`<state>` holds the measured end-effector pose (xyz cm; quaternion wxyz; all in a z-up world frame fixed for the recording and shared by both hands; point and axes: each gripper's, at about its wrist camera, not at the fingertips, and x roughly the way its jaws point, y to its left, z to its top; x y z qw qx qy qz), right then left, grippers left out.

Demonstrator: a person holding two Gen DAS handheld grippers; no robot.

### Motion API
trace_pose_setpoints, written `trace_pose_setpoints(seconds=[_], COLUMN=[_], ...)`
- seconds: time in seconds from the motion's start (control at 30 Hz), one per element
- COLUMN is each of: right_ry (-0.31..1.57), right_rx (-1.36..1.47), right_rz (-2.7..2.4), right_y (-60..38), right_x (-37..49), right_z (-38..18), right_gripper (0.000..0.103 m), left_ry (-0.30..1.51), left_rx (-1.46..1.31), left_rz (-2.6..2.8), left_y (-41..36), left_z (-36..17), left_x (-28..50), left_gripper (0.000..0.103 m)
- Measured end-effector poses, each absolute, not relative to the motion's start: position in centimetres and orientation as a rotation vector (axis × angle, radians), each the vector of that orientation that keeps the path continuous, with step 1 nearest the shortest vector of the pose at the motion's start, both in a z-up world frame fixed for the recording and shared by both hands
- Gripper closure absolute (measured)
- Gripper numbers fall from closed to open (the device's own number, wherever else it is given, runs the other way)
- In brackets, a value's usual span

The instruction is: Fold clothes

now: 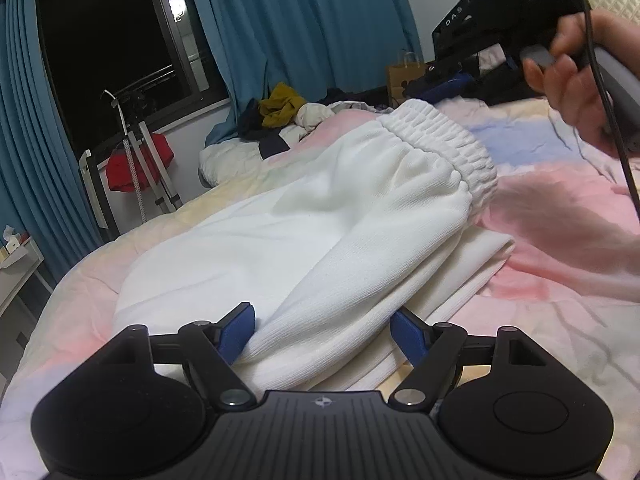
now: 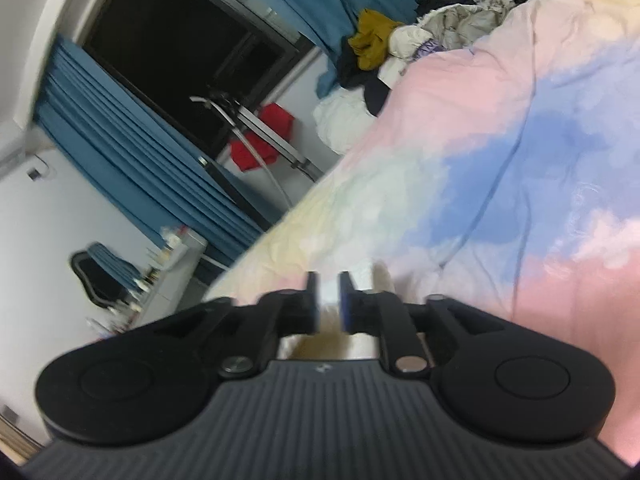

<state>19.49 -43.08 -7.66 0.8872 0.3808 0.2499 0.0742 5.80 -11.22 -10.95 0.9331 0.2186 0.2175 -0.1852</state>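
Note:
White trousers lie folded lengthwise on the pastel bed cover, with the elastic waistband at the far end. My left gripper stands wide open at the near end, a thick fold of the trousers between its blue pads. The left pad touches the fabric; the right one stands just off it. A hand holds my right gripper in the air above and right of the waistband. In the blurred right wrist view, the right gripper shows a narrow gap between its pads, nothing clamped, and pale fabric below it.
A heap of loose clothes lies at the bed's far end, next to a brown paper bag. Blue curtains frame a dark window. A rack with a red cloth and a white cabinet stand left of the bed.

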Motion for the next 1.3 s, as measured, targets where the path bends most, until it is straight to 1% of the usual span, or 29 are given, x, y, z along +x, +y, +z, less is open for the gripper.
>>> trace_pose_setpoints(seconds=[0.03,0.07,0.17,0.33,0.4,0.53,0.63,0.77,0.93,1.03,1.1,1.13,1.17,1.2,1.27,1.3], right_ry=[0.545,0.572,0.6,0.591,0.586,0.632,0.636,0.696,0.675,0.577,0.553,0.542,0.534,0.527,0.51,0.487], right_rx=[0.773,0.749,0.727,0.877,0.893,0.814,0.736,0.765,0.747,0.661,0.65,0.648,0.648,0.65,0.656,0.655], right_rz=[0.146,0.14,0.136,0.068,0.049,0.152,0.131,0.134,0.206,0.194,0.206,0.212,0.211,0.212,0.208,0.207], right_y=[-42.8,-42.4,-42.1,-44.8,-45.4,-44.4,-43.1,-43.6,-42.5,-41.6,-41.2,-41.1,-41.1,-41.0,-40.9,-40.8], right_x=[19.4,19.2,19.0,18.7,18.2,18.9,20.5,22.9,22.9,22.9,23.3,23.6,23.8,24.0,24.0,23.8], right_z=[-7.7,-7.9,-8.2,-9.4,-9.3,-8.9,-9.1,-11.2,-10.6,-9.4,-9.4,-9.5,-9.6,-9.6,-9.3,-8.8], right_gripper=[0.051,0.041,0.04,0.041,0.041,0.041,0.041,0.041,0.041,0.042,0.048,0.056,0.073,0.083,0.091,0.093], left_ry=[0.446,0.447,0.448,0.458,0.462,0.471,0.476,0.481,0.489,0.47,0.478,0.48,0.478,0.475,0.464,0.457], left_rx=[0.453,0.459,0.472,0.451,0.446,0.435,0.421,0.407,0.396,0.382,0.361,0.355,0.353,0.351,0.333,0.32], left_rz=[-0.379,-0.38,-0.381,-0.382,-0.381,-0.379,-0.376,-0.376,-0.374,-0.365,-0.366,-0.367,-0.366,-0.366,-0.368,-0.373], left_y=[-11.2,-11.2,-11.3,-11.1,-11.2,-11.3,-11.3,-11.3,-11.3,-11.0,-10.8,-10.8,-10.8,-10.8,-10.7,-10.7], left_z=[-10.9,-10.9,-11.0,-10.8,-10.8,-10.9,-11.0,-10.8,-10.8,-10.5,-10.4,-10.3,-10.2,-10.2,-9.9,-9.7], left_x=[5.7,5.7,5.5,5.5,5.7,6.1,6.4,6.4,6.7,6.7,6.9,6.9,6.9,6.8,6.7,6.7], left_gripper=[0.027,0.027,0.027,0.027,0.027,0.026,0.026,0.026,0.026,0.026,0.026,0.026,0.026,0.026,0.027,0.027])
